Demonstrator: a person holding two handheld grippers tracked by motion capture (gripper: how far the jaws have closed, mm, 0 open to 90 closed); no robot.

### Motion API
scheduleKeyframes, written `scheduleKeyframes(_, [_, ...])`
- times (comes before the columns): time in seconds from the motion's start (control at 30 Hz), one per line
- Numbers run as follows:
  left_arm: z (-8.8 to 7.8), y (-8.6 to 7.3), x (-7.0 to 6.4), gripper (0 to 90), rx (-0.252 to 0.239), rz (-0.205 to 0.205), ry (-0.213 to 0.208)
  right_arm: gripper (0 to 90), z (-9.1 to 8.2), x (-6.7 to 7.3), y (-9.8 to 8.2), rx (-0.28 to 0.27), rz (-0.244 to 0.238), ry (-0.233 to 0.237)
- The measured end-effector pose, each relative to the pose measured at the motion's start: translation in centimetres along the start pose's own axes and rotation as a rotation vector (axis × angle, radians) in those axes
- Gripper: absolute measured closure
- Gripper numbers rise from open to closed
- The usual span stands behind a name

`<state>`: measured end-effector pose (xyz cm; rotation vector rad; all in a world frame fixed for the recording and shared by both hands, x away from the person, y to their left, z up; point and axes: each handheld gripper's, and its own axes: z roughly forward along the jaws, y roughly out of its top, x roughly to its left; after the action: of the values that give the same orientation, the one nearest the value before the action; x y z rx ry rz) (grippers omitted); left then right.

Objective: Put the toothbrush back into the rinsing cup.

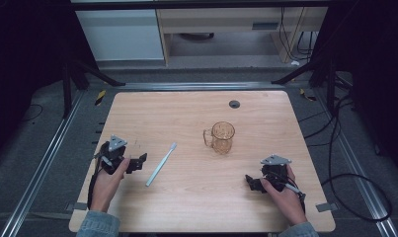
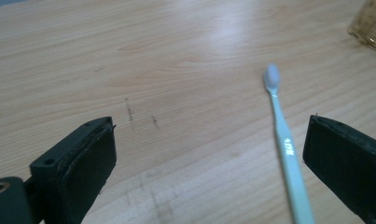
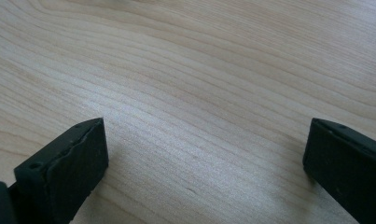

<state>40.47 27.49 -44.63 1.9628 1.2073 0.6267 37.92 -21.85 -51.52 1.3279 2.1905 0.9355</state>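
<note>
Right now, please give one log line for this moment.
left gripper: open, beside toothbrush | right gripper: open, empty | mug: upright, untouched

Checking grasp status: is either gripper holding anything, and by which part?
Nothing is held. Left gripper and right gripper are open; the pale blue plastic toothbrush lies free on the table.

Your toothbrush (image 2: 284, 140) is a slim, pale blue-white one with a small rounded head, and it lies flat on the wood. Seen along your left gripper (image 2: 209, 154), it sits inside the wide-open jaws, just beside the right-hand jaw and well apart from the left-hand one. Its head points away from the jaws, and its handle runs back down past the right-hand jaw's inner face.
</note>
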Motion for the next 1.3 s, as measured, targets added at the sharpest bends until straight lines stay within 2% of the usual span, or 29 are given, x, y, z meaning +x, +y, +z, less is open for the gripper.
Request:
scheduleKeyframes(0.03, [-0.1, 0.3, -0.3, 2.1, 0.021, 0.001, 0.008, 0.4, 0.0, 0.0, 0.0, -0.001, 0.001, 0.0])
scheduleKeyframes(0.07, [-0.1, 0.3, -0.3, 2.7, 0.021, 0.001, 0.008, 0.4, 0.0, 0.0, 0.0, 0.0, 0.0, 0.0])
scheduleKeyframes(0.1, [-0.1, 0.9, -1.0, 3.3, 0.083, 0.01, 0.02, 0.4, 0.0, 0.0, 0.0, -0.001, -0.001, 0.002])
scheduleKeyframes(0.17, [-0.1, 1.4, -1.5, 4.0, 0.126, 0.018, 0.017, 0.4, 0.0, 0.0, 0.0, 0.0, -0.004, 0.002])
scheduleKeyframes(0.23, [0.0, 1.9, -1.9, 4.1, 0.133, 0.017, -0.009, 0.4, 0.0, -0.1, 0.0, -0.001, -0.006, 0.004])
scheduleKeyframes(0.27, [0.0, 1.9, -1.9, 4.2, 0.133, 0.017, -0.009, 0.4, 0.0, -0.1, 0.0, -0.001, -0.006, 0.003])
scheduleKeyframes(0.3, [0.1, 2.3, -2.3, 4.1, 0.144, 0.031, -0.032, 0.4, 0.0, -0.1, 0.0, 0.0, -0.005, 0.003])
scheduleKeyframes(0.43, [0.4, 2.9, -3.0, 4.2, 0.173, 0.065, -0.037, 0.4, 0.0, -0.1, 0.0, 0.0, -0.005, 0.003])
scheduleKeyframes(0.53, [0.6, 3.8, -3.9, 6.5, 0.214, 0.1, -0.037, 0.4, 0.0, -0.1, 0.0, 0.0, -0.005, 0.003])
scheduleKeyframes(0.7, [1.0, 5.1, -4.7, 8.1, 0.296, 0.125, -0.034, 0.4, 0.0, -0.1, 0.0, -0.001, -0.006, 0.003])
scheduleKeyframes(0.73, [1.0, 5.1, -4.7, 8.3, 0.296, 0.125, -0.034, 0.4, 0.0, -0.1, 0.0, -0.001, -0.006, 0.003])
scheduleKeyframes(0.77, [1.4, 5.5, -5.0, 8.2, 0.323, 0.134, -0.038, 0.4, 0.0, 0.0, 0.0, -0.001, -0.005, 0.004])
scheduleKeyframes(0.8, [1.4, 5.5, -5.0, 8.2, 0.323, 0.134, -0.038, 0.4, 0.0, 0.0, 0.0, -0.001, -0.005, 0.004])
scheduleKeyframes(0.87, [2.0, 6.1, -5.4, 8.8, 0.368, 0.164, -0.061, 0.4, 0.0, -0.1, 0.0, -0.001, -0.007, 0.003])
scheduleKeyframes(1.07, [3.5, 6.4, -5.8, 11.3, 0.444, 0.181, -0.082, 0.4, 0.0, -0.1, 0.0, -0.001, -0.005, 0.005])
scheduleKeyframes(1.13, [4.2, 6.5, -5.9, 18.7, 0.472, 0.181, -0.097, 0.4, 0.0, 0.0, 0.0, -0.001, -0.003, 0.004])
scheduleKeyframes(1.3, [5.5, 6.5, -6.3, 27.8, 0.524, 0.188, -0.105, 0.4, 0.0, 0.0, 0.0, 0.0, -0.004, 0.004])
